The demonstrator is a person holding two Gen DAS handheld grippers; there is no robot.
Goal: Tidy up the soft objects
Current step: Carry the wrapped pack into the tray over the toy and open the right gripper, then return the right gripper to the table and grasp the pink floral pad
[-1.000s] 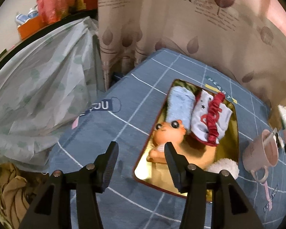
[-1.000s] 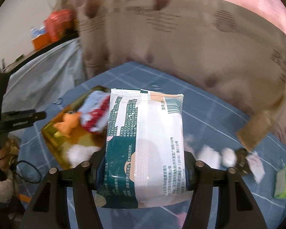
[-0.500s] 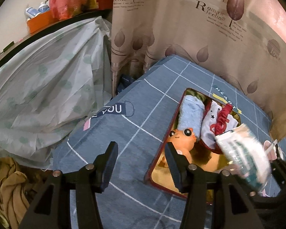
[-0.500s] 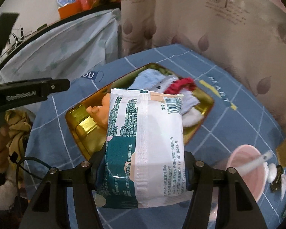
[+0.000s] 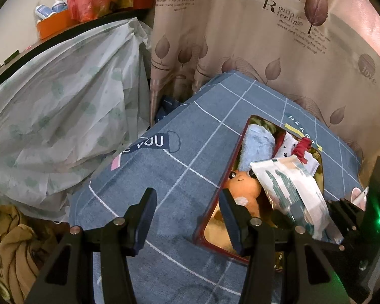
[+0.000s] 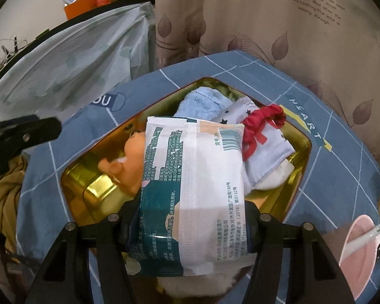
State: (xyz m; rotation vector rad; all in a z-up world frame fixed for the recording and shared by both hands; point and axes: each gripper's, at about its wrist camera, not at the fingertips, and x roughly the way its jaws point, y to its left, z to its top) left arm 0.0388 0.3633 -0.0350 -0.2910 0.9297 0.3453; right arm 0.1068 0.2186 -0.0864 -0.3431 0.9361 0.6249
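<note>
My right gripper (image 6: pixel 190 210) is shut on a white and teal pack of wet wipes (image 6: pixel 192 190), which hangs low over the gold tray (image 6: pixel 98 190). In the tray lie an orange plush toy (image 6: pixel 129 157), a rolled blue towel (image 6: pixel 202 101), a white sock with red trim (image 6: pixel 261 152) and something white and fluffy (image 6: pixel 276 177). The left wrist view shows the pack (image 5: pixel 291 190) above the plush toy (image 5: pixel 243 185). My left gripper (image 5: pixel 187 197) stands open and empty over the blue cloth, its right finger at the tray's rim (image 5: pixel 210 212).
A blue checked tablecloth (image 5: pixel 164 266) covers the table. A pink mug with a spoon (image 6: pixel 362 250) stands right of the tray. A leaf-print curtain (image 5: pixel 266 38) hangs behind. A plastic-covered heap (image 5: pixel 63 114) and brownish clothes (image 5: pixel 12 253) lie off the table's left edge.
My right gripper has carried the wipes pack leftward and down until it hangs over the tray. The pack has come into the left wrist view. My left gripper has barely moved.
</note>
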